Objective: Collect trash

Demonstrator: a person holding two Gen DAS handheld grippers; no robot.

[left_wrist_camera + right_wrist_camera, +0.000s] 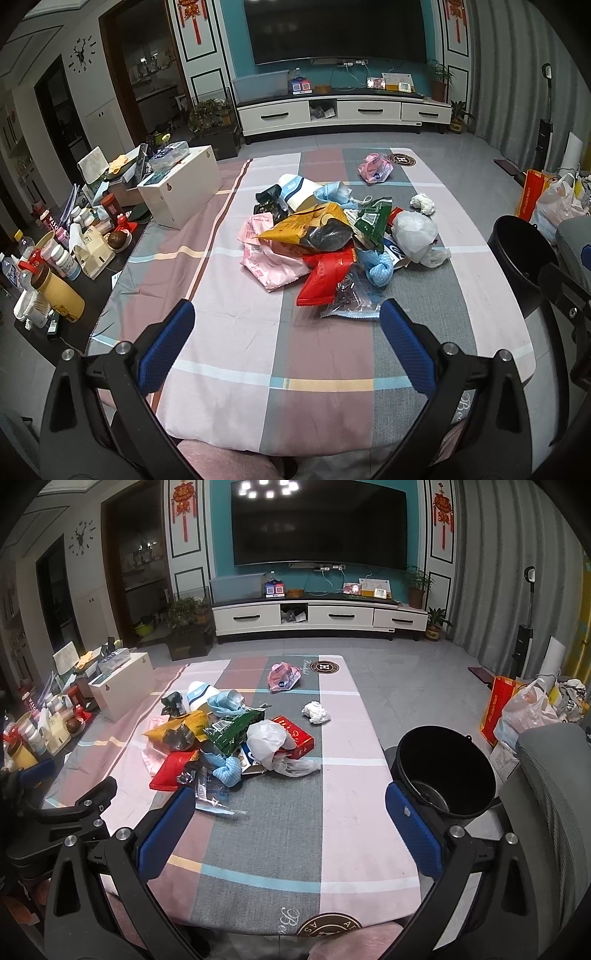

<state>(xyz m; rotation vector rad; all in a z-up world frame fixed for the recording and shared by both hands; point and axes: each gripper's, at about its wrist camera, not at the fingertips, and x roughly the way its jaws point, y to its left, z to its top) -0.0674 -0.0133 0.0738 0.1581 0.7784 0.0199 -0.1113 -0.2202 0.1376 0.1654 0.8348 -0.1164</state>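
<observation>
A heap of trash (325,236) lies mid-table: yellow, red, green and pink wrappers, a white plastic bag (413,230), a blue cloth. In the right wrist view the same heap (229,734) sits left of centre, with a red box (295,734) in it. A crumpled white tissue (316,712) and a pink bag (282,675) lie apart, farther back. A black bin (447,771) stands off the table's right edge. My left gripper (286,317) hangs open near the front of the heap, holding nothing. My right gripper (290,801) is open too, between heap and bin.
The table wears a checked pink and grey cloth (236,280). Bottles, jars and a white box (177,188) crowd a side table on the left. Shopping bags (517,709) sit on the floor at right. A grey chair (554,775) stands beside the bin.
</observation>
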